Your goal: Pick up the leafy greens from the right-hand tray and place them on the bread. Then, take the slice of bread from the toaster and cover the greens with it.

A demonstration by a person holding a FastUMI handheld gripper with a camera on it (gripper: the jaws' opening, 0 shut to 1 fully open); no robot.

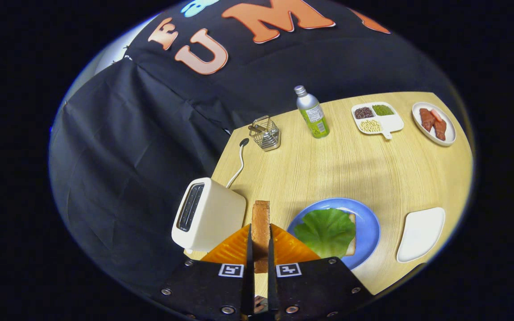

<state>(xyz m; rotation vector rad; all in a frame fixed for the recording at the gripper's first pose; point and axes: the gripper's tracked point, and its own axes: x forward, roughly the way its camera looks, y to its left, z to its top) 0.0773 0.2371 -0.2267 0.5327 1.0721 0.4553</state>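
A: What is the gripper (260, 249) doing?
B: Its two fingers are clamped on a slice of bread (260, 225), held edge-up between them, above the wooden table (350, 165).
A: And the toaster (208, 214)?
B: Just left of the slice, its slot bare.
A: The greens (326, 231)?
B: Lying on another slice of bread (351, 236) on the blue plate (368, 223), right of the fingers. A white tray (421, 234) sits beyond that plate.

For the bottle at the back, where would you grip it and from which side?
Grip the bottle across its round body, coming in level from the near, open table side; it stands upright, clear of the wire basket. The gripper is shut on the bread slice.
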